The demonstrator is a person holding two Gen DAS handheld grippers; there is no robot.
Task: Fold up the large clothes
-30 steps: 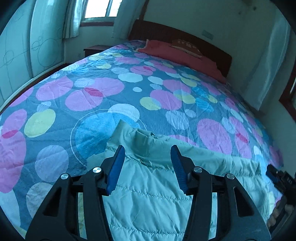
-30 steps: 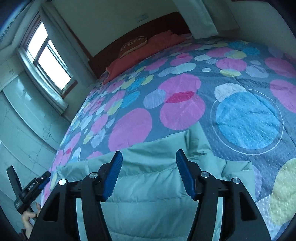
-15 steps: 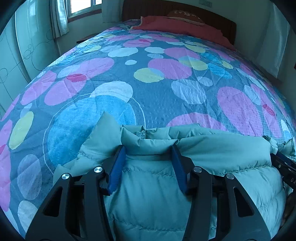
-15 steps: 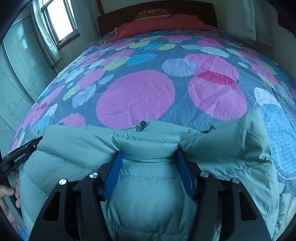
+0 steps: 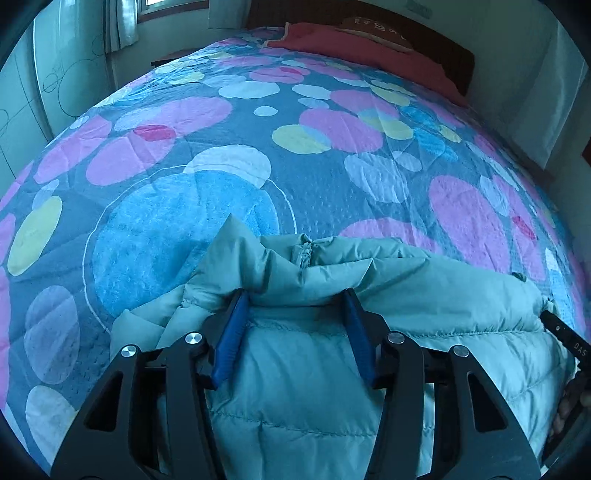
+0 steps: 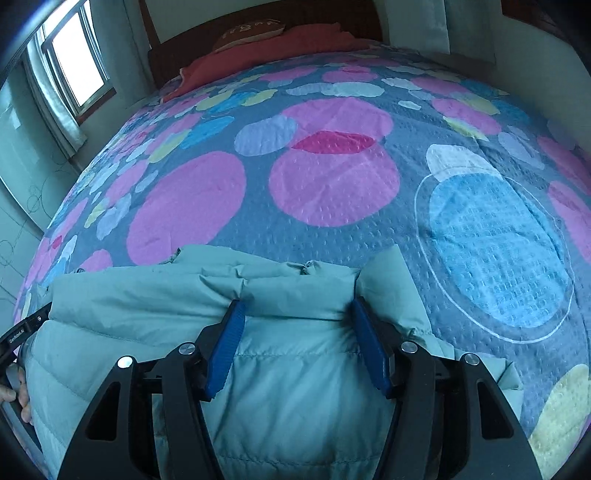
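Note:
A pale green quilted down jacket lies at the near edge of the bed, its far edge doubled over into a thick roll. My left gripper is shut on that roll, the blue pads pressing into puckered fabric on both sides. My right gripper is shut on the same jacket further along the rolled edge. A loose flap sticks out past the roll on the left. The fingertips are buried in cloth. Each view catches the other gripper's black body and a hand at its edge.
A bedspread with pink, blue and yellow circles covers the whole bed beyond the jacket. Red pillows lie against the dark headboard at the far end. A window and a pale wardrobe wall stand on the left.
Both grippers have come down and forward with the jacket. Its far edge, flatter a second ago, now sits bunched into a roll between the pads, closer to the bedspread.

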